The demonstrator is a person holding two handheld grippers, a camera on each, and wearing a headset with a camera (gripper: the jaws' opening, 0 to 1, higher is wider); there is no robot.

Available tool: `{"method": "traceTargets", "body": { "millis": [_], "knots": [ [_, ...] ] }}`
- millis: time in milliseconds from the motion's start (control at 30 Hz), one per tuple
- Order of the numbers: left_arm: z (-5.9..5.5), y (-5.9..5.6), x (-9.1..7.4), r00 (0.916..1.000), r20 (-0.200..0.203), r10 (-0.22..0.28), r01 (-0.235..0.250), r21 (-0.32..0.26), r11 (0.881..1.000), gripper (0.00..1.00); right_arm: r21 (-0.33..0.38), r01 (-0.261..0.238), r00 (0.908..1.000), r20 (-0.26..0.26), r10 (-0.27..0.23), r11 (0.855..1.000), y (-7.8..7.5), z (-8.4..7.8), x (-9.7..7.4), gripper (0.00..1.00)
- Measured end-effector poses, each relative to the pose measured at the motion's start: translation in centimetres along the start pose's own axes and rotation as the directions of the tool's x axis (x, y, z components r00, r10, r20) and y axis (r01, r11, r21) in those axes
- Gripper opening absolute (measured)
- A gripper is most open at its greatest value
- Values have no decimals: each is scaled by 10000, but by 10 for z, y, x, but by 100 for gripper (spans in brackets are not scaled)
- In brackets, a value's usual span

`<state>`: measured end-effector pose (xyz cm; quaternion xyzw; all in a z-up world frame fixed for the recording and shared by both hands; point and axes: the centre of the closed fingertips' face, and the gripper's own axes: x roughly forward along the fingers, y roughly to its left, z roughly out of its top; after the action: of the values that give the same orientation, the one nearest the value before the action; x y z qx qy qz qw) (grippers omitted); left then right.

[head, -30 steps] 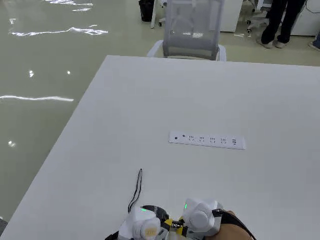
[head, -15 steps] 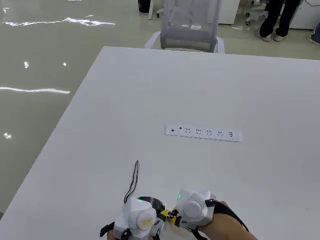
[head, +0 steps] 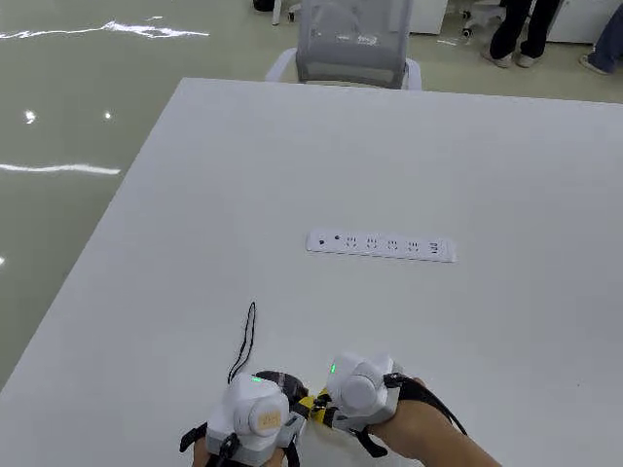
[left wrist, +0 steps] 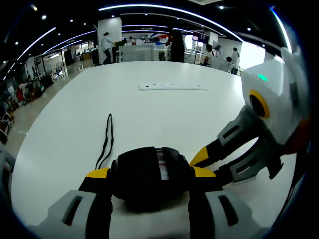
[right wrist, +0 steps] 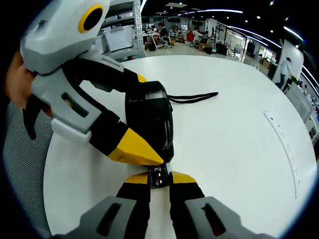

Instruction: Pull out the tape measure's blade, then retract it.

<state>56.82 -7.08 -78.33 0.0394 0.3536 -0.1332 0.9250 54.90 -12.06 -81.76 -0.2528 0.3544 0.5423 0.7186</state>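
Note:
A black tape measure [left wrist: 149, 174] lies near the front edge of the white table [head: 389, 156], and my left gripper [left wrist: 149, 196] is shut on its case. In the right gripper view the case [right wrist: 152, 117] sits between the left gripper's yellow-tipped fingers [right wrist: 132, 147]. My right gripper [right wrist: 159, 179] is shut on the blade's tip [right wrist: 158, 175], where a short black-and-white piece with a "2" shows just outside the case. In the head view the left gripper [head: 282, 394] and right gripper [head: 313, 404] meet tip to tip at the tape measure [head: 284, 381]. Its black wrist strap [head: 243, 342] trails away across the table.
A white power strip [head: 380, 245] lies mid-table, well beyond the grippers. A grey mesh chair [head: 350, 44] stands at the far edge. People stand on the floor at the back right. The table's left edge [head: 97, 263] drops to the shiny floor.
The head camera has tilted, so the table sits higher in the picture. Both grippers keep their hold and stay close together at the tape measure.

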Motion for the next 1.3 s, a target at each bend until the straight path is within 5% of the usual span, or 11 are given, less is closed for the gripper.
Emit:
{"method": "traceTargets", "body": {
  "millis": [400,733,1300],
  "knots": [
    [1,0,-1,10000,9,-34,34,-13,10000,58,-56,-57,9999,118,57,10000,1,3,2,14],
    [1,1,-1,10000,42,-28,28,12,10000,58,-44,23,9972,751,-20,10000,1,0,-1,16],
    [1,1,-1,10000,31,-45,45,-96,9999,58,67,26,9994,349,-28,10000,0,1,2,13]
  ]
}}
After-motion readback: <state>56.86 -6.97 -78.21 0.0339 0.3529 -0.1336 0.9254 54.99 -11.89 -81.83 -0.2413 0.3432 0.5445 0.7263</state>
